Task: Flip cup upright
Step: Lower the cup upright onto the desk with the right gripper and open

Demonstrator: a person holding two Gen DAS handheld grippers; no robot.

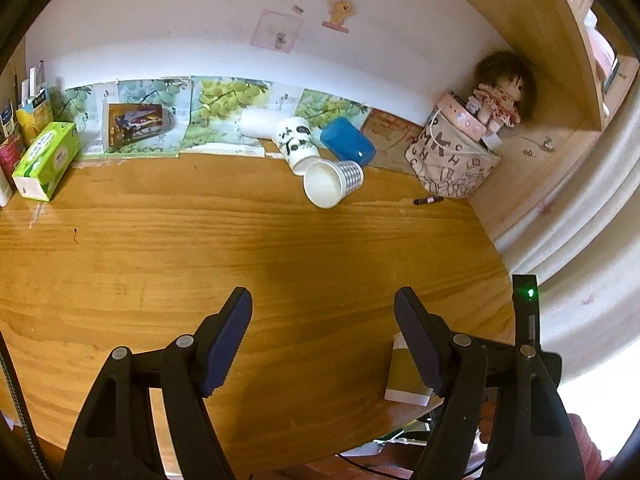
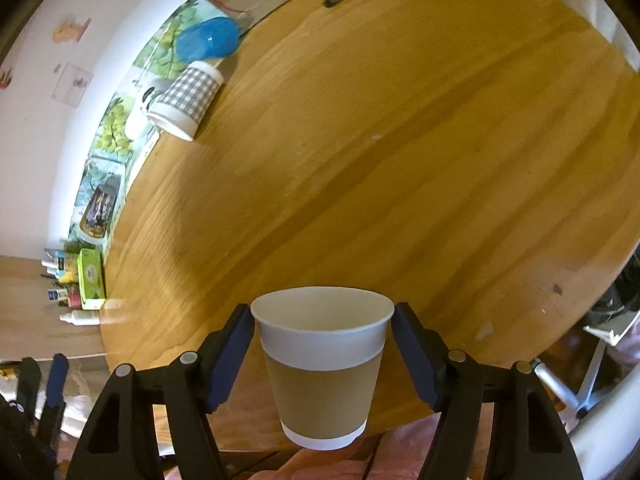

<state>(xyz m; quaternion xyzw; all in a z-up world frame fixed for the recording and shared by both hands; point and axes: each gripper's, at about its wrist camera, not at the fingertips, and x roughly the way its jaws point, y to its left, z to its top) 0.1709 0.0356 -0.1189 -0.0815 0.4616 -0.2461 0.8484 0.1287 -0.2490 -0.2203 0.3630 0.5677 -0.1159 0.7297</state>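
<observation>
A paper cup (image 2: 322, 364) with a brown sleeve and white rim sits between the fingers of my right gripper (image 2: 323, 320), its open mouth pointing away from the camera. The jaws press its rim on both sides. The same cup (image 1: 408, 376) shows in the left wrist view, behind the right finger near the table's front edge. My left gripper (image 1: 323, 308) is open and empty above the wooden table (image 1: 240, 240).
At the back, a grey-checked paper cup (image 1: 334, 182) lies on its side with a panda-print cup (image 1: 298, 146) and a blue container (image 1: 348, 142). A green tissue box (image 1: 46, 160), a printed bag with a doll (image 1: 452, 160) and a marker (image 1: 428, 200) are also there.
</observation>
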